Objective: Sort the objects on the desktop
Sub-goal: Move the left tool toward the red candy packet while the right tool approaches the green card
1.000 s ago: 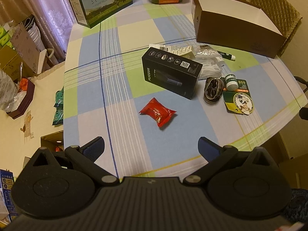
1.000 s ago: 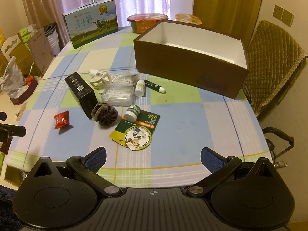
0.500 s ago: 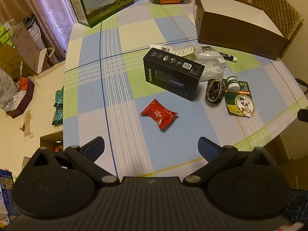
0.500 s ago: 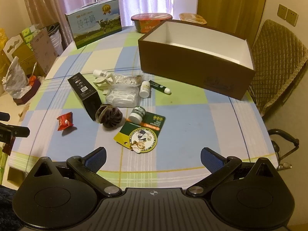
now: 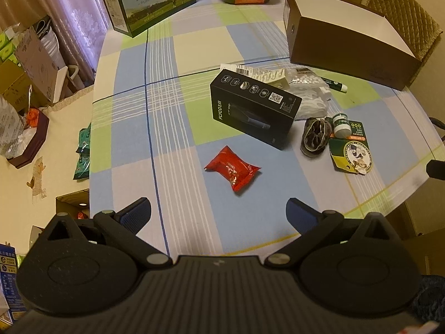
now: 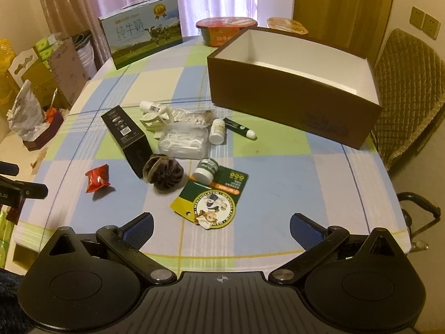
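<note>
A red snack packet lies on the checked tablecloth just ahead of my open, empty left gripper; it also shows in the right wrist view. Behind it lie a black box, a dark scrunchie, a small green-capped jar and a green card. In the right wrist view my open, empty right gripper hovers over the table's near edge, just short of the green card, scrunchie, jar, white bottle and green tube. An open brown cardboard box stands beyond.
A milk carton box and an instant noodle bowl stand at the table's far end. A bag of cotton swabs lies among the clutter. A padded chair is at the right. Boxes and bags crowd the floor at the left.
Both grippers have moved slightly forward toward the objects. Both stay open and nothing on the table has moved.
</note>
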Tool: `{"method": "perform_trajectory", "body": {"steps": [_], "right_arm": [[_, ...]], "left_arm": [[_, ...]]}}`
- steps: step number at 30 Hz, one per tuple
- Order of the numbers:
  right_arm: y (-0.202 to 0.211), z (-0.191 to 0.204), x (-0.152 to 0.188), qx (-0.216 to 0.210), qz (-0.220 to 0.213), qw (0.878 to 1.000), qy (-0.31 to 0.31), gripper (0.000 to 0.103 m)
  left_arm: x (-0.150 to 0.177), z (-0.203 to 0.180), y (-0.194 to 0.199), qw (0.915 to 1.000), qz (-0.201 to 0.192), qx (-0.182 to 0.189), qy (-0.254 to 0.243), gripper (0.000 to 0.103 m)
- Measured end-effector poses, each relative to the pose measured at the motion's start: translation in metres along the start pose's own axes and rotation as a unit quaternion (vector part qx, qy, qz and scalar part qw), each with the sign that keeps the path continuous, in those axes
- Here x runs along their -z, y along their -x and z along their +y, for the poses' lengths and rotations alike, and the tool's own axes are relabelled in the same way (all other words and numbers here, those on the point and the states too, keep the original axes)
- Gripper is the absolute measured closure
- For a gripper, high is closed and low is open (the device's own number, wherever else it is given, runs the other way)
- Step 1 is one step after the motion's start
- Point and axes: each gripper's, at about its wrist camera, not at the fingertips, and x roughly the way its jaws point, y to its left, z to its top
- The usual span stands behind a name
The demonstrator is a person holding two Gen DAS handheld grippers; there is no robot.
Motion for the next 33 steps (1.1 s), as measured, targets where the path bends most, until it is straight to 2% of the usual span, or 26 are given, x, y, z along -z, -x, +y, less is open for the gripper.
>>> {"method": "perform_trajectory", "body": {"steps": [7, 15, 19, 33], "right_arm": [[-0.011, -0.003, -0.002, -0.011, 0.000, 1.000, -0.006, 0.002], [-0.018, -0.009, -0.003, -0.033, -0.022, 0.999, -0.012, 0.002], [-0.031, -0.018, 0.000, -0.049, -0.029, 0.998, -0.035, 0.002], [-0.058, -0.027, -0.001, -0.058, -0.025, 0.998, -0.028, 0.002]], "left_arm": [[-0.004, 0.003, -0.006, 0.9999, 0.003, 0.009, 0.006, 0.001], [-0.006, 0.005, -0.009, 0.9999, -0.010, 0.012, 0.006, 0.001], [-0.006, 0.006, -0.014, 0.9997, -0.020, 0.011, -0.001, 0.001], [-0.006, 0.012, -0.049, 0.9998, 0.003, 0.007, 0.018, 0.001]]}}
